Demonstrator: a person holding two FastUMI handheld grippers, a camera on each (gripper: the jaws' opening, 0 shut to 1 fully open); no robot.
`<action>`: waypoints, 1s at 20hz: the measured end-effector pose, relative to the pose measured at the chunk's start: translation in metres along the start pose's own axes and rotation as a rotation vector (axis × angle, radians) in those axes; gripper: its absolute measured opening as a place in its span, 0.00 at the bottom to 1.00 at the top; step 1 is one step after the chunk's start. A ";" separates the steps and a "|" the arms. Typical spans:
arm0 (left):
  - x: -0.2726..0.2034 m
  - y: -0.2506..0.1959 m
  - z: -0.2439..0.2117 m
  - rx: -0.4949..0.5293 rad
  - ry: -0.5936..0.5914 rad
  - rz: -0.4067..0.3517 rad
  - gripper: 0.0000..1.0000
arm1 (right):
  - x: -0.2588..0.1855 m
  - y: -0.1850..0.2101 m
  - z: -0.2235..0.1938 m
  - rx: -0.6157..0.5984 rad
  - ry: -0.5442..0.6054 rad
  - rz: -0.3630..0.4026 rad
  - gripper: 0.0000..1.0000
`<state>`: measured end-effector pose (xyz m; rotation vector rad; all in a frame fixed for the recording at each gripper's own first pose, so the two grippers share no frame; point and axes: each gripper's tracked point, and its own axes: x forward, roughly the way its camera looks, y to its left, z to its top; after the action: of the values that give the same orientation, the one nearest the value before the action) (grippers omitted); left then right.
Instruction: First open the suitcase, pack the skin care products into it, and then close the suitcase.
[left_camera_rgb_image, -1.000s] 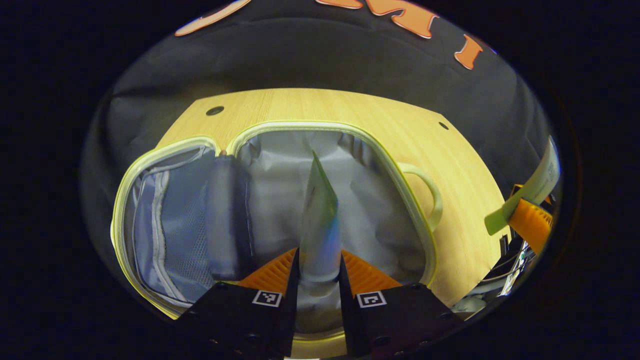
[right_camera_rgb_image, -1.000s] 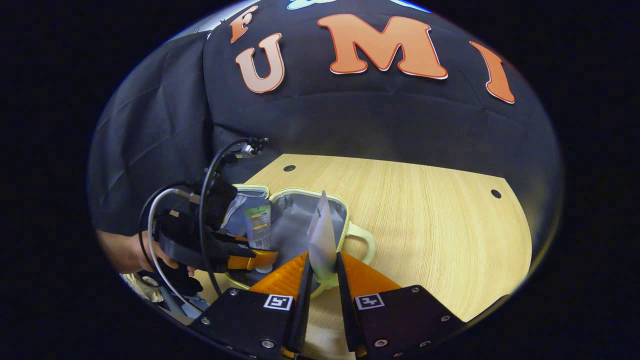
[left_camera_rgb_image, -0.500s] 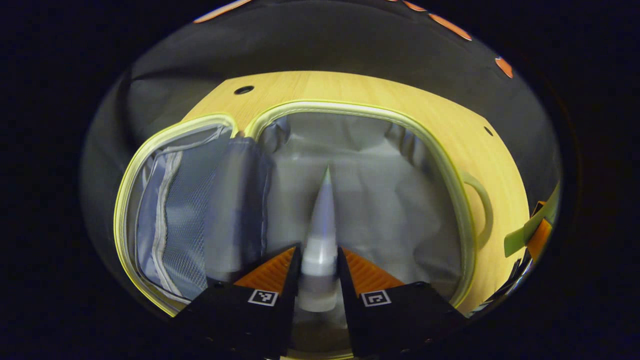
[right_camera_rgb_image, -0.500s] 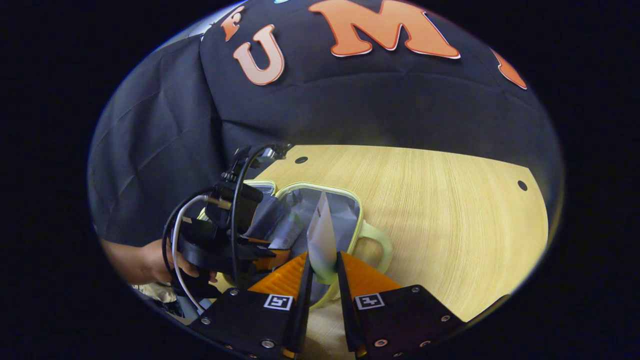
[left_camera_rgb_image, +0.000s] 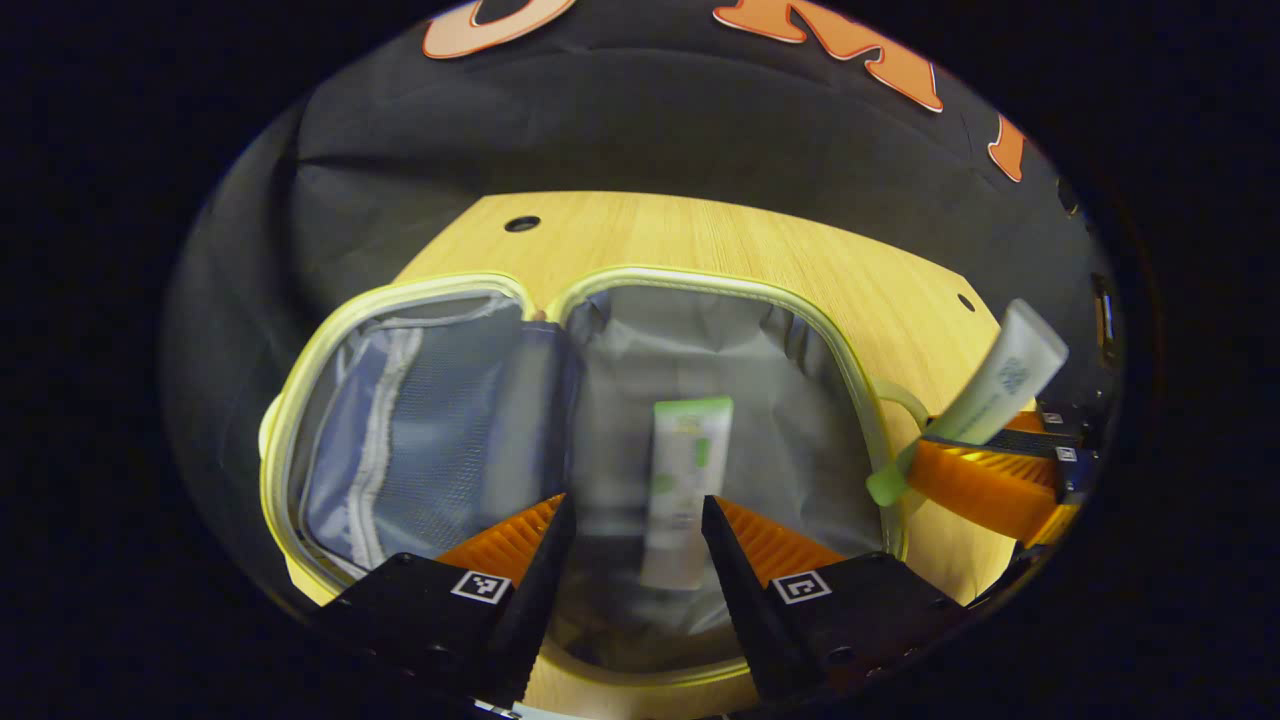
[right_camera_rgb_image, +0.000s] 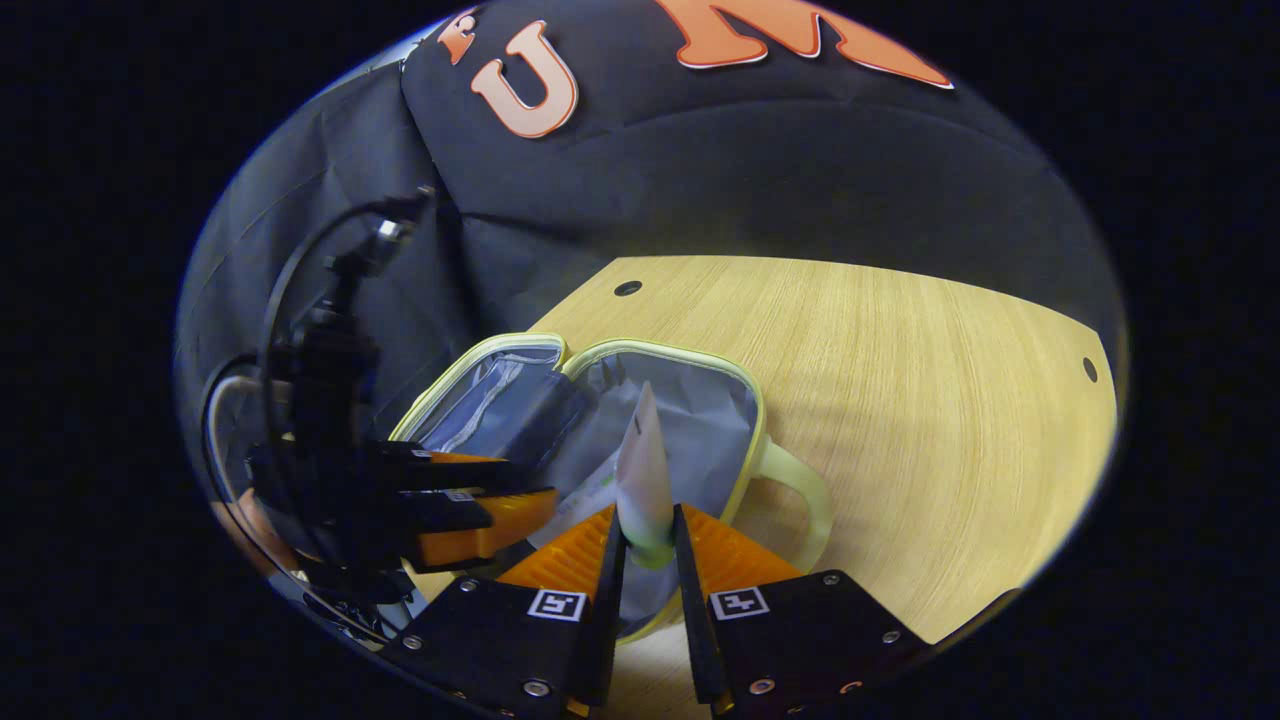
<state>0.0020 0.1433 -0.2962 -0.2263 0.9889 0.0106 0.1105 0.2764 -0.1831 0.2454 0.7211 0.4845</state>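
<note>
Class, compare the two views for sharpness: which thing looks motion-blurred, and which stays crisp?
Left gripper view: the green-capped tube in the suitcase is smeared, between the open left tool. Right gripper view: the white tube clamped in the right tool looks crisp.

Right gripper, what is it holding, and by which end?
The right gripper is shut on a white tube, gripped at its green cap end, over the open suitcase. The left gripper is open; another tube lies in the suitcase.
</note>
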 end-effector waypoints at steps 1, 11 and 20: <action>-0.017 0.014 0.009 -0.015 -0.045 0.029 0.81 | 0.008 0.002 -0.002 -0.002 0.021 0.004 0.31; -0.136 0.113 0.015 -0.217 -0.212 0.288 0.92 | 0.057 0.017 -0.035 0.121 0.211 -0.003 0.31; -0.157 0.232 -0.037 -0.469 -0.225 0.375 0.91 | 0.045 0.002 -0.017 0.264 0.189 -0.094 0.51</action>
<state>-0.1411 0.3777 -0.2283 -0.4551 0.7814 0.6029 0.1272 0.3018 -0.2198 0.4145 0.9787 0.3242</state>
